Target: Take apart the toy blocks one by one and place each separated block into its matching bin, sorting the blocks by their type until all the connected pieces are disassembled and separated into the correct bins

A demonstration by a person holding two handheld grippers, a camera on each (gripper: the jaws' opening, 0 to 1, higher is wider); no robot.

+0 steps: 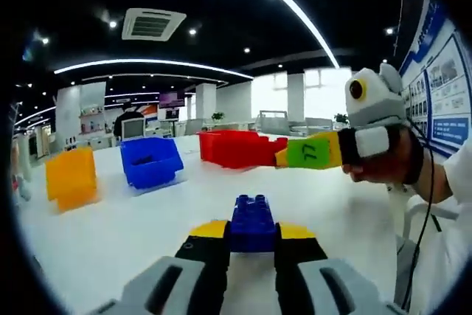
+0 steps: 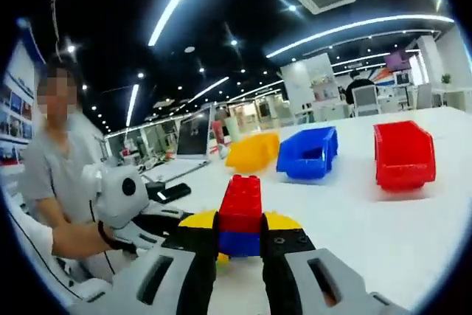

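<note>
White counter [image 2: 413, 241] carries three plastic bins while left tongs [image 1: 253, 245] clamp a blue toy block [image 1: 253, 223] and right tongs [image 2: 240, 245] clamp a red-on-blue stack [image 2: 240, 215], poised for sorting

Right claw clamped on a stacked block pair above the white counter [image 2: 413, 234]

The right claw [image 2: 240, 245] grips a red block [image 2: 241, 204] stacked on a blue block [image 2: 238, 243]. Beyond stand a yellow bin [image 2: 253, 151], a blue bin [image 2: 308, 153] and a red bin [image 2: 403, 154]. At left, a person's hand [image 2: 77, 237] holds the left claw [image 2: 158, 223].
</note>
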